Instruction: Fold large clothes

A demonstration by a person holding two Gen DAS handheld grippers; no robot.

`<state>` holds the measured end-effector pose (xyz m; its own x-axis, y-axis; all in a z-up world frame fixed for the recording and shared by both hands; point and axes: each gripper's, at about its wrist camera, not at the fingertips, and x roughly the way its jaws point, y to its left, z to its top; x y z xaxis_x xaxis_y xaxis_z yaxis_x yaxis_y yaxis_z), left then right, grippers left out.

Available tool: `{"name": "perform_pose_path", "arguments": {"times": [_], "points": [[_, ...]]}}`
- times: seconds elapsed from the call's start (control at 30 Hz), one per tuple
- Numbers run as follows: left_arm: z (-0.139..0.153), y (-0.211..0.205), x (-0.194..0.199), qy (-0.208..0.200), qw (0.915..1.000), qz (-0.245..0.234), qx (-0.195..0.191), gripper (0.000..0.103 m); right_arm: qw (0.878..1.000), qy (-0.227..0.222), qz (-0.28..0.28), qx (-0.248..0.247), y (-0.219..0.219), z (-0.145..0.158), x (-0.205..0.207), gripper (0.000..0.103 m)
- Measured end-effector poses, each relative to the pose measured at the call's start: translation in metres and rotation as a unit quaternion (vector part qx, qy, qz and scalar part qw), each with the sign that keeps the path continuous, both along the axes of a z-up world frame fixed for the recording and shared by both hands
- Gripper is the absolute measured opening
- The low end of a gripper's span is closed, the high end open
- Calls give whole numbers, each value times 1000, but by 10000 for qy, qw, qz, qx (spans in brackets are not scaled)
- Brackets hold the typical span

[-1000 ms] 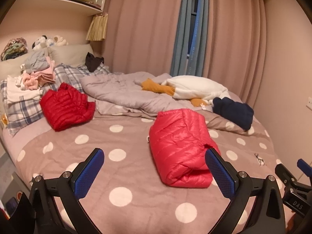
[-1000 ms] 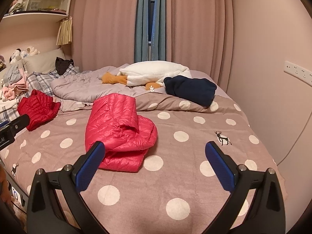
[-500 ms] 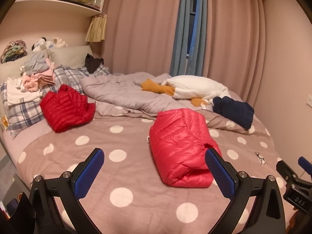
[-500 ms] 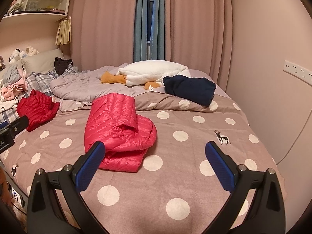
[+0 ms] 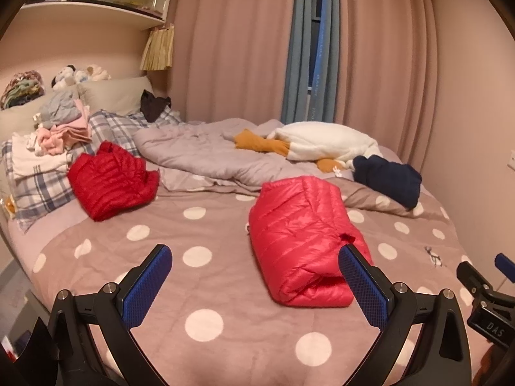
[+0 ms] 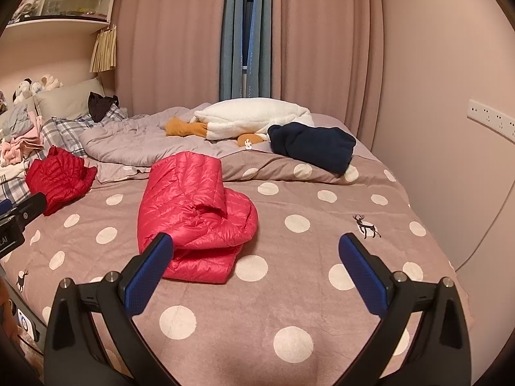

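Note:
A pink-red puffer jacket (image 5: 301, 238) (image 6: 193, 207) lies folded in a thick bundle on the polka-dot bedspread (image 5: 199, 276). My left gripper (image 5: 256, 284) hangs open above the spread, its right finger in front of the jacket's near corner, nothing between its blue pads. My right gripper (image 6: 256, 275) is open too, with its left finger overlapping the jacket's near edge. A darker red puffer jacket (image 5: 111, 180) (image 6: 59, 177) lies crumpled at the left by the pillows. A navy garment (image 5: 388, 178) (image 6: 313, 146) rests folded at the far right.
A grey duvet (image 5: 199, 154) is bunched across the bed's far half with a white and orange plush (image 5: 322, 146) on it. Plaid pillows (image 5: 38, 186) carry a heap of light clothes (image 5: 61, 128). Curtains (image 6: 180, 38) and a pink wall (image 6: 450, 64) close the far and right sides.
Both views have shifted slightly, as the grippers drift a little; the jackets and bedding lie as before. Both grippers stay open.

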<state>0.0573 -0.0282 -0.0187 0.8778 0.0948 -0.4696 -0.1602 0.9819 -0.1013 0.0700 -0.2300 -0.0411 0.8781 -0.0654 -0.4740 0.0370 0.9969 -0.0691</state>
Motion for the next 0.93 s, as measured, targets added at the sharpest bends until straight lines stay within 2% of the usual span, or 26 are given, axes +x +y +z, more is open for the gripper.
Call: {"name": "perform_pose_path", "arguments": {"times": [0.4,0.93], "points": [[-1,-1,0,32,10000,-22,27,102,10000,51,14,-63,2,-2,1,103],[-1,2,1,64,10000,-46,-21,102,9998,33,-45,184,-1,-3,6,103]]}}
